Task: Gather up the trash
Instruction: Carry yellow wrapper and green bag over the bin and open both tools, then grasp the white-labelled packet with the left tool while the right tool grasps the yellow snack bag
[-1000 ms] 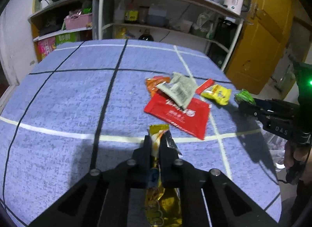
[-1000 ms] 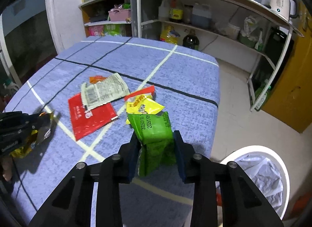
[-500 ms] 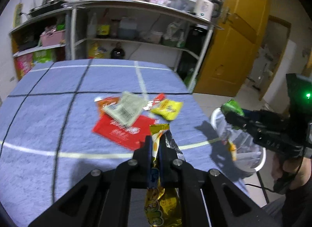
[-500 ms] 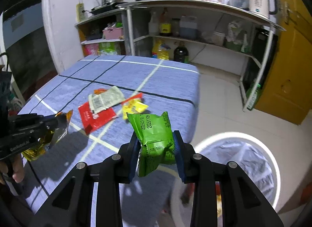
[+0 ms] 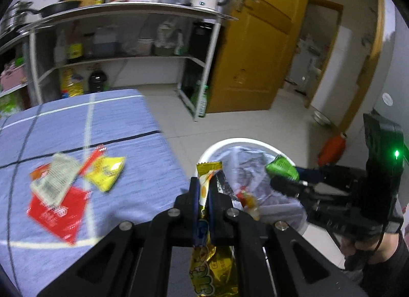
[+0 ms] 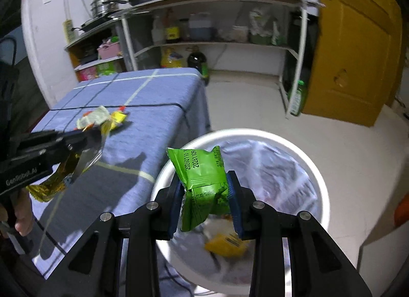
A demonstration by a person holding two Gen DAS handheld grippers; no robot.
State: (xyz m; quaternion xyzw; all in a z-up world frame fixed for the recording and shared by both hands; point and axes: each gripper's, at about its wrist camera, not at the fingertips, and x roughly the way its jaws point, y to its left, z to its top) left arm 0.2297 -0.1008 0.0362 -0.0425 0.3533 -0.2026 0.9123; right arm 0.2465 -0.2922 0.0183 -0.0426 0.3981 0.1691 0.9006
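Both grippers have swung away from the tabletop [image 5: 143, 128] toward the white bin [image 6: 301, 149] on the floor, which now fills the lower centre of the right wrist view. At left in the left wrist view, four wrappers [image 5: 64, 184] remain on the blue cloth. At centre, the left gripper [image 5: 203, 189] has its jaws pinched nearly shut on a yellow snack wrapper [image 5: 212, 266], at the tabletop's edge just short of the rim. To the right, the right gripper [image 6: 205, 189] grips a green packet [image 6: 204, 177] with jaws part-open, hanging above the liner. The drop-off step appears under way; the next move likely calls for release over the bin.
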